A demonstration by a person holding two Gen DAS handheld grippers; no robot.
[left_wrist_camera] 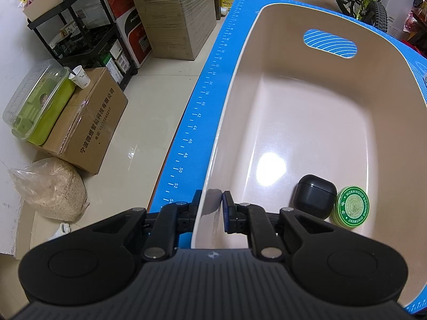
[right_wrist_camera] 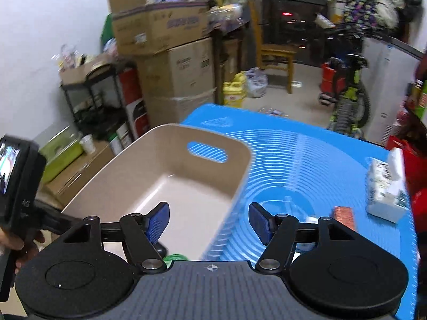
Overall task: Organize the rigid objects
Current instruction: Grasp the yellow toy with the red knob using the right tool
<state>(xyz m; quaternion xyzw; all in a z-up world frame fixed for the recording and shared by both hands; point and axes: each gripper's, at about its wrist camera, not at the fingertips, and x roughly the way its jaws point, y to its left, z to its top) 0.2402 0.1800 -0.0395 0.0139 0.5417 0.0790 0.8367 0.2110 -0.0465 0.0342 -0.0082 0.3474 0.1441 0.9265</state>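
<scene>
- My left gripper (left_wrist_camera: 210, 208) pinches the bin (left_wrist_camera: 307, 122) wall, steadying it; earbud case (left_wrist_camera: 314, 196) and ointment tin (left_wrist_camera: 351, 210) already inside.
- My right gripper (right_wrist_camera: 209, 222), jaws spread and empty, should next reach the copper-coloured packet (right_wrist_camera: 343, 217) right of the bin.

The left wrist view looks down close into the beige bin (left_wrist_camera: 307, 122); the right wrist view sees this bin (right_wrist_camera: 170, 165) from higher, facing the room.

Off my table's left edge I see a cardboard box (left_wrist_camera: 88, 122) on the floor with a paper cup (left_wrist_camera: 79, 76) on top. A black shelf cart (left_wrist_camera: 88, 37) stands behind it, and a wooden chair (right_wrist_camera: 275, 53) sits farther back.
</scene>
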